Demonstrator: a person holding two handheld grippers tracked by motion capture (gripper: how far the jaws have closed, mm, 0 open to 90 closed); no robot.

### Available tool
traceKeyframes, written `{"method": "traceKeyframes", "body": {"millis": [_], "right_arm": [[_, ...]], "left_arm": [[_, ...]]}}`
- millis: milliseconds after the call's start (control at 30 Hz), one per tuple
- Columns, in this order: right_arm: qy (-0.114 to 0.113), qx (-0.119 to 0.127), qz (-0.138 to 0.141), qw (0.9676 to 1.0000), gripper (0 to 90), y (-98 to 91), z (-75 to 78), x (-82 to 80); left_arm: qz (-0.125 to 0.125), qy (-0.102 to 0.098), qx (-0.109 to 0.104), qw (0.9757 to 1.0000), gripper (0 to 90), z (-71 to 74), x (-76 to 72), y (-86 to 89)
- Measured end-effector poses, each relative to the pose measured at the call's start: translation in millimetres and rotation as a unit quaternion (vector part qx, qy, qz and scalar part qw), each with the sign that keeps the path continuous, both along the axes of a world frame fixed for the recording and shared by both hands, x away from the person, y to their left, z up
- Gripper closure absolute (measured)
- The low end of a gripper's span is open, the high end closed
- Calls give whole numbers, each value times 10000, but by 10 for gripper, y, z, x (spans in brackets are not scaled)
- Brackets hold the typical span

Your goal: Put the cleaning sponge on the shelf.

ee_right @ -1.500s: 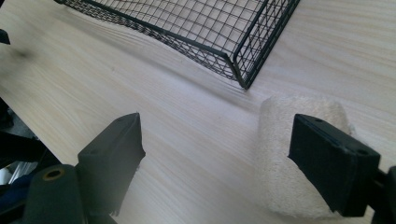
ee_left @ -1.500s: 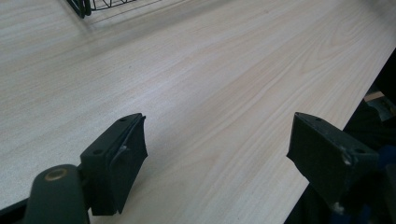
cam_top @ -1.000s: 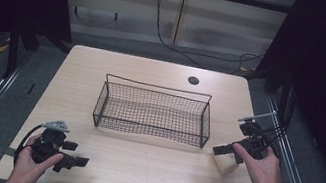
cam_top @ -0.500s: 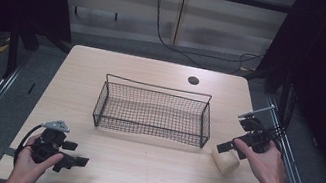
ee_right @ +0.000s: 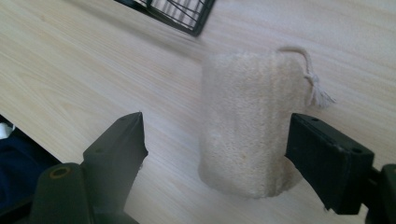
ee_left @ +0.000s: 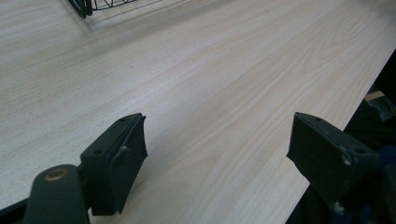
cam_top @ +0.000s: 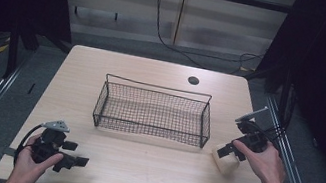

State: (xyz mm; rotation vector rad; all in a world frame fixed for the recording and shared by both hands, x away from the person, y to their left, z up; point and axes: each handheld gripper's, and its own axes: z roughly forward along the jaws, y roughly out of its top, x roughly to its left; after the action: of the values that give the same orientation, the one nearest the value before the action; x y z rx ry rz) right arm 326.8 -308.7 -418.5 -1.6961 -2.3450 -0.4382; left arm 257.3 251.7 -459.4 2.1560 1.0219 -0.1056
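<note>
Dark room, light wood-grain bench (cam_top: 135, 178) under a fixed overhead camera, grey floor around it, cables on the back wall.

Nearest, at 7 o'clock on the bench: left gripper (cam_top: 71, 160) in the person's left hand (cam_top: 28, 169), low over the front edge. In the left gripper view its fingers (ee_left: 116, 163) stand wide apart with nothing between them, bare wood beneath.

At 4 o'clock: right gripper (cam_top: 227, 152) in the right hand (cam_top: 264, 162), pointing toward 9 o'clock. Its jaws have just been opening. In the right gripper view the cream cylindrical loofah sponge with a short knotted cord loop (ee_right: 247, 126) sits on the bench between the fingers (ee_right: 327, 158); the right finger is at or just beside the sponge's side, contact cannot be told; the left finger is clearly apart from it. No grip on it. From above, the sponge (cam_top: 225, 161) is just beside the basket's right front corner, not inside.

Centre of bench, farther off: black rectangular wire-mesh basket (cam_top: 153, 107), upright.

At 12 o'clock near the far edge: small dark round hole in the bench top (cam_top: 193, 80).
</note>
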Motion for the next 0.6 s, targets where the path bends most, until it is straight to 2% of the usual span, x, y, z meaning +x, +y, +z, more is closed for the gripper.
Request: {"method": "traceKeyframes", "body": {"millis": [267,367,500,600], "right_arm": [[139,-105,-45,9998,181,-21,-90,50],[231,-289,-14,9993,181,-14,-133,54],[228,-243,-85,9994,188,-33,-161,53],[320,-252,-81,9991,187,-40,-203,48]], "left_arm": [[3,-2,0,10000,189,1,-1,1],[-8,5,19,10000,189,3,3,4],[-5,3,15,10000,189,3,2,4],[-7,5,16,10000,189,3,2,5]]}}
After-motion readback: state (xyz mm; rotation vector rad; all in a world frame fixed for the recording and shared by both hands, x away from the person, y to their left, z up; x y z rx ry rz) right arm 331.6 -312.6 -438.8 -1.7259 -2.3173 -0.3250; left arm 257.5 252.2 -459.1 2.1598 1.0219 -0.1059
